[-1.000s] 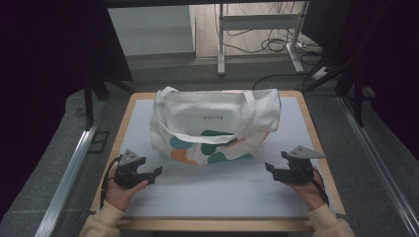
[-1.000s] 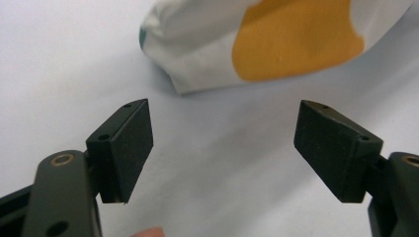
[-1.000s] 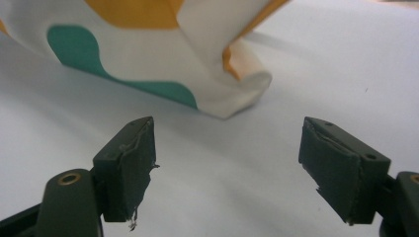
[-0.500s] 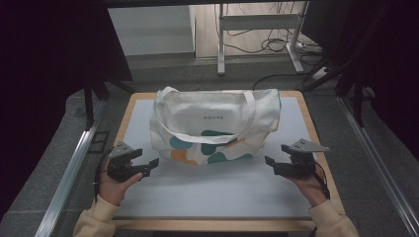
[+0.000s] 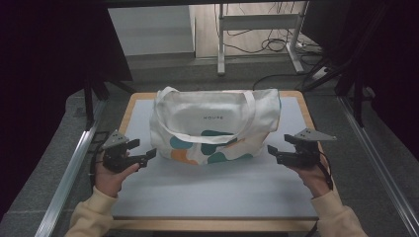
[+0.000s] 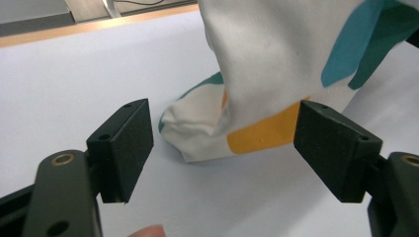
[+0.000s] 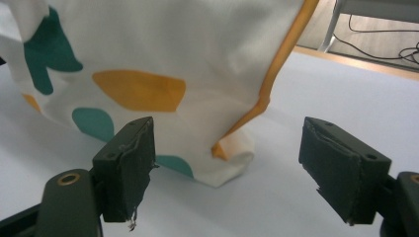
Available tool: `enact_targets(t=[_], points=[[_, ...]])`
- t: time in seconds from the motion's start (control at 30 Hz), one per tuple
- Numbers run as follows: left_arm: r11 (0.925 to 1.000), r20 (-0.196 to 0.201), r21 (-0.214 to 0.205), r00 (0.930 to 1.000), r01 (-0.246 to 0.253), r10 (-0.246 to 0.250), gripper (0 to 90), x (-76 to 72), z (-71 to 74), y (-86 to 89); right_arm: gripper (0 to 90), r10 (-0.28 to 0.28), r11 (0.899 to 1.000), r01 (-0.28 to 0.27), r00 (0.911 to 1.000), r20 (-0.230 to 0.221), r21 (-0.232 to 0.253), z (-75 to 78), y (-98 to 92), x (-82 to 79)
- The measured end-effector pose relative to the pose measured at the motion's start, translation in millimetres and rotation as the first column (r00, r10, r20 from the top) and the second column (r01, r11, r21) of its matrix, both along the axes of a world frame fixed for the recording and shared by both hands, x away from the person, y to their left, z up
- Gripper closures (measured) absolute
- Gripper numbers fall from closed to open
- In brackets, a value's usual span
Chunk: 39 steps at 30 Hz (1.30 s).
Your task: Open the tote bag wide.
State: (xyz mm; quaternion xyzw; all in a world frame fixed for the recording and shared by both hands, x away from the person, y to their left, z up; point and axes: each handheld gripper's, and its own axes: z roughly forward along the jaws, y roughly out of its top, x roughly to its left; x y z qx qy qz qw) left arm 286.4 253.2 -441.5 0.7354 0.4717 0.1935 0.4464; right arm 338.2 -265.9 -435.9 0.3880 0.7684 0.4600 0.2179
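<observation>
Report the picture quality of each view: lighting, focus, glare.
High view: dark, near-black surroundings, the white mat and tote bag evenly lit, no glare, slightly soft. Left gripper view: bright, the bag's corner fairly sharp, the left gripper pads a bit blurred close up. Right gripper view: even light, a soft shadow under the bag, the right gripper pads worn-edged, background cables soft.
</observation>
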Motion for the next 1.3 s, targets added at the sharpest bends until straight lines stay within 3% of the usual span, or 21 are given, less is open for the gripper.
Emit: enact_targets(t=[0.57, 0.83, 1.07, 1.3], points=[[1.0000, 0.035, -0.007, 0.9994, -0.004, 0.004, 21.6, 22.6, 27.4, 4.0, 22.1, -0.021, 0.999, 0.020, 0.9995, 0.022, 0.031, 33.4, 3.3, 28.2], [0.9991, 0.047, 0.005, 0.9980, 0.042, -0.042, 19.5, 43.6, 35.3, -3.3, 22.6, -0.022, 1.000, 0.022, 0.9994, 0.025, 0.022, 41.1, 6.5, 40.2], [0.9927, 0.035, -0.030, 0.9927, 0.117, -0.116, 20.6, 62.2, 37.6, -12.8, 27.9, -0.005, 0.999, 0.005, 0.9999, 0.013, 0.040, 46.5, 9.1, 54.2], [0.9883, 0.024, -0.022, 0.9883, 0.151, -0.151, 27.7, 65.8, 34.0, -19.4, 33.7, 0.034, 0.997, -0.032, 0.9990, -0.028, 0.065, 42.9, 10.1, 61.1]])
